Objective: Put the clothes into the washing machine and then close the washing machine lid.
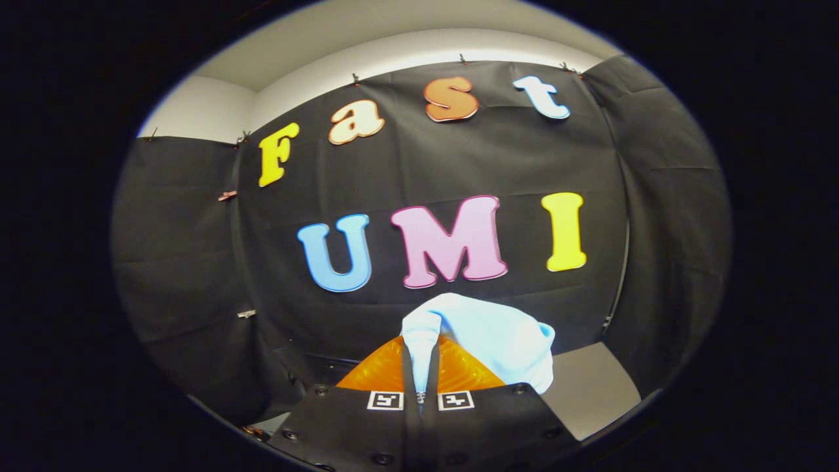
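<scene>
The tongs are pinching a pale blue garment, held up off the grey tabletop. I judge both loading and lid-closing remain.

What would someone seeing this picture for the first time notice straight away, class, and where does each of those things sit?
The eye goes first to the pale blue cloth, bunched up and pinched between the gripper fingers, which are closed on a fold of it. Just behind the fingers glows an orange ribbed piece, bright against the black cloth wall. To the right, beyond the cloth, lies a flat grey surface.
</scene>
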Motion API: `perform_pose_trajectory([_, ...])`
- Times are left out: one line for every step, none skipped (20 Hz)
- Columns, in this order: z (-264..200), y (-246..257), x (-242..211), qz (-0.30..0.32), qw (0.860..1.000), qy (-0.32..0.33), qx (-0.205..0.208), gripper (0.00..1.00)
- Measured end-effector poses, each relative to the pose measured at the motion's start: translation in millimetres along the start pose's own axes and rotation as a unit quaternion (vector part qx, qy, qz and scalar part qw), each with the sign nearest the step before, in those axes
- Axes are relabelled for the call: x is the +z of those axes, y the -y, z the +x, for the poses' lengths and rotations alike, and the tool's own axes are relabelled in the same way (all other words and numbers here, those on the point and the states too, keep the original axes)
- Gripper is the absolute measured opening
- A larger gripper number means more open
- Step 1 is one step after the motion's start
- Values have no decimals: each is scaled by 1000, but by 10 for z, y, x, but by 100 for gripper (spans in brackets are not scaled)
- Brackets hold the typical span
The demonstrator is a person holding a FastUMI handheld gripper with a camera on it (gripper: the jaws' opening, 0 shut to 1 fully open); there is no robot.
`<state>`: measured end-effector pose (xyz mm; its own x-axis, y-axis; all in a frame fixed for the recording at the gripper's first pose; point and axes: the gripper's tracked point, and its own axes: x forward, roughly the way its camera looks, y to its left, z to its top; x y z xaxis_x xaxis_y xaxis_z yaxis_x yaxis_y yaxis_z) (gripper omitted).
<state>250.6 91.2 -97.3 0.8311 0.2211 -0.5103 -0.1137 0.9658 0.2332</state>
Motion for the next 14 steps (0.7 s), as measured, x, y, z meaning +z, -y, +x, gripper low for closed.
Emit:
perform_pose_trajectory([69, -181, -37, 1, 1000, -4, 20, 4])
perform_pose_trajectory([152, -353, -83, 0, 999, -8, 40, 4])
perform_pose_trajectory([217, -530, -145, -3, 998, -11, 61, 4])
perform_pose_trajectory([288, -704, -216, -5, 997, -15, 81, 4])
perform_pose_trajectory([351, -874, -298, -7, 995, -19, 100, 4])
perform_pose_trajectory([436, -1032, -379, -8, 993, -23, 117, 5])
perform_pose_trajectory([505, -1172, -462, -9, 990, -28, 134, 4])
perform_pose_trajectory([583, -1296, -556, -11, 988, -35, 150, 4])
perform_pose_trajectory([672, -1415, -650, -12, 985, -42, 166, 5])
perform_pose_trajectory([753, -1521, -750, -13, 982, -52, 180, 4])
perform_pose_trajectory([824, -1618, -858, -12, 979, -62, 195, 5])
perform_pose_trajectory([906, -1696, -961, -10, 975, -72, 209, 4])
perform_pose_trajectory([996, -1754, -1073, -8, 972, -82, 221, 4])
perform_pose_trajectory([1080, -1791, -1190, -9, 969, -92, 230, 4])
